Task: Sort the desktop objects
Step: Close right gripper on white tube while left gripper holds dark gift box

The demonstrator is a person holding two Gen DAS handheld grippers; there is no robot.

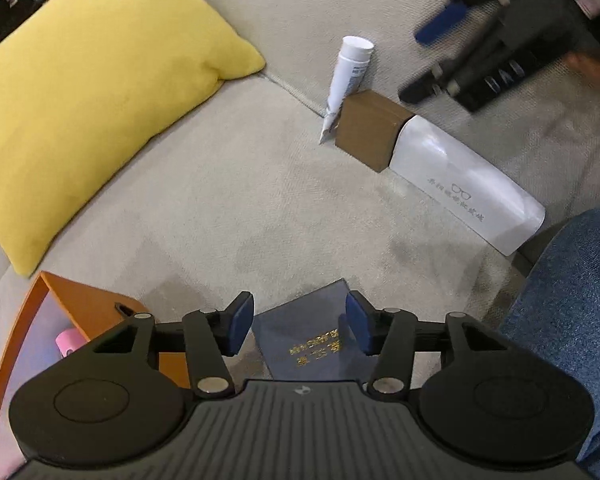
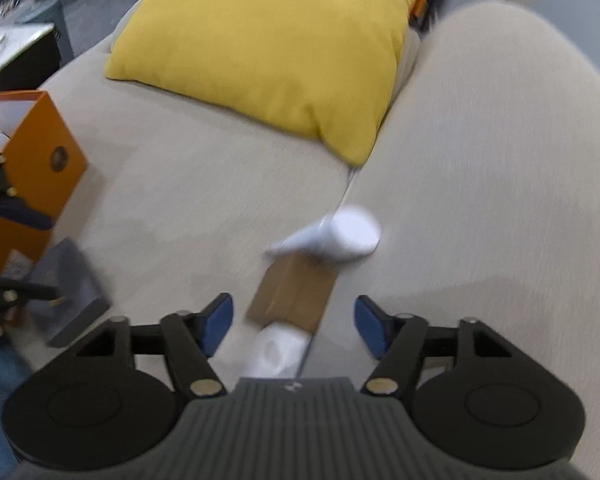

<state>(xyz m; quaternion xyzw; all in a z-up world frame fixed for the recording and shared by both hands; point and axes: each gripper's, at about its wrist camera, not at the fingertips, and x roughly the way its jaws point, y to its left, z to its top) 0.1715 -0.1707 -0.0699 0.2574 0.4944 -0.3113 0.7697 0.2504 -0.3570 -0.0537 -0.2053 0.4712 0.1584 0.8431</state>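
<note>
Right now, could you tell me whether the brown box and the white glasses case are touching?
Touching. The left wrist view shows the brown box butted end to end against the white glasses case along the sofa's back, with no gap at the seam between them.

Bare beige sofa seat (image 1: 220,200) lies open between the yellow fabric cushion (image 1: 100,92), open orange box (image 1: 84,312) and brown cardboard block (image 1: 370,134).

tube (image 1: 349,80) beside box (image 1: 370,130) (touching); case (image 1: 466,182) adjoining
</note>
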